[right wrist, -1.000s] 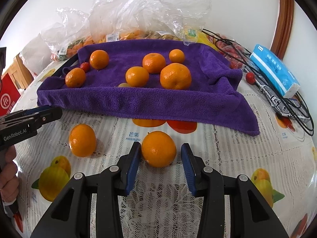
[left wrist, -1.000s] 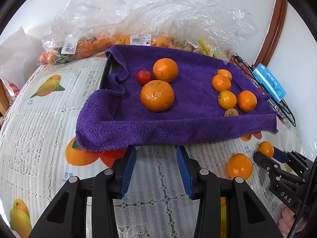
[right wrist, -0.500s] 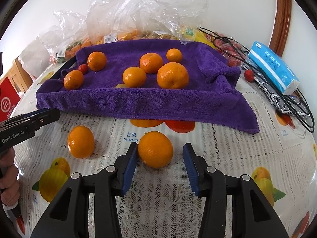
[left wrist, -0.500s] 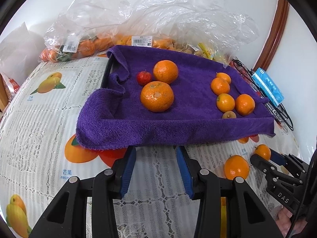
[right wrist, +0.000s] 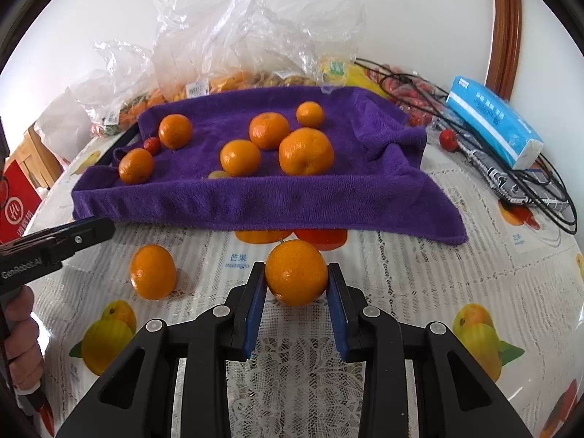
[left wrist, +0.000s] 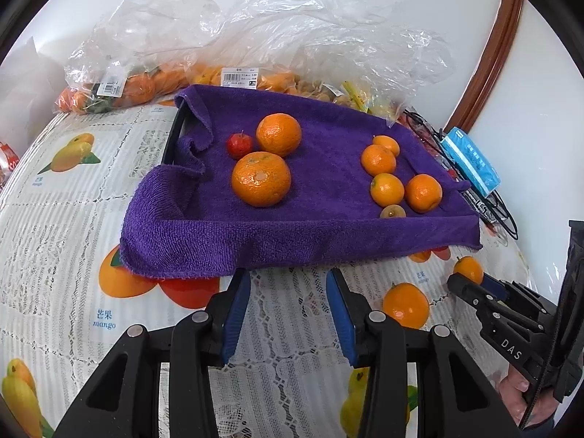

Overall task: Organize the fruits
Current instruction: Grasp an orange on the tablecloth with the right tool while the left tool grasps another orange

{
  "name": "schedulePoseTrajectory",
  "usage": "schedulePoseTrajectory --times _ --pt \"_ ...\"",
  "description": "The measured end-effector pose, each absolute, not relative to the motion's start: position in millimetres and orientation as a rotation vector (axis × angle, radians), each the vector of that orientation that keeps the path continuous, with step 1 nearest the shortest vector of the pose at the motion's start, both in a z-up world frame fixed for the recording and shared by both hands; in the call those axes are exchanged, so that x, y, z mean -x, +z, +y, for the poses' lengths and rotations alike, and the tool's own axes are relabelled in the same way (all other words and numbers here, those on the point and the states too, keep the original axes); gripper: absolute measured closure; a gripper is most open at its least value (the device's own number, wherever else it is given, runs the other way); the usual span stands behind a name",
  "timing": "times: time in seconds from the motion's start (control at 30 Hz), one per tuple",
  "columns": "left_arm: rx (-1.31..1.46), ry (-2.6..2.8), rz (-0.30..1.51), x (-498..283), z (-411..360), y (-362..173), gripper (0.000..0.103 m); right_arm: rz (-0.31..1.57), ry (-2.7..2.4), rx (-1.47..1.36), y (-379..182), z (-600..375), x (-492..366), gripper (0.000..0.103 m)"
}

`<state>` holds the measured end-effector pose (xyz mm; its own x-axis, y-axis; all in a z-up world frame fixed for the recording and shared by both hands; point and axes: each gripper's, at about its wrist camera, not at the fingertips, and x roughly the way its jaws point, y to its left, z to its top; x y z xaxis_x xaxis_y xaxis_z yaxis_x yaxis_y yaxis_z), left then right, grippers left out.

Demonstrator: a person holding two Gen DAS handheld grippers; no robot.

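right gripper (right wrist: 296, 284): blue pads closed against a tangerine (right wrist: 296, 272) on the lace tablecloth (right wrist: 419, 273), just before the purple towel (right wrist: 262, 200) | left gripper (left wrist: 288, 310): fingers parted, empty, beside towel edge | second tangerine (right wrist: 153, 272): loose on cloth
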<state>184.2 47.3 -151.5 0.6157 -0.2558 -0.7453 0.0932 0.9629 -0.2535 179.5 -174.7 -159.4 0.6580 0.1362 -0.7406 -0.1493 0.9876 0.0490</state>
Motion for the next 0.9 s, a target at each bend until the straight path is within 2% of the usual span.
schedulePoseTrajectory --times 0.57,0.9 --pt "0.214 -0.318 0.854 -172 35 -141 0.051 0.772 0.104 0.013 -135 -204 -157 0.07" --pt "0.174 -0.406 0.911 -170 -16 -149 0.051 0.754 0.055 0.025 -137 -232 -140 0.07"
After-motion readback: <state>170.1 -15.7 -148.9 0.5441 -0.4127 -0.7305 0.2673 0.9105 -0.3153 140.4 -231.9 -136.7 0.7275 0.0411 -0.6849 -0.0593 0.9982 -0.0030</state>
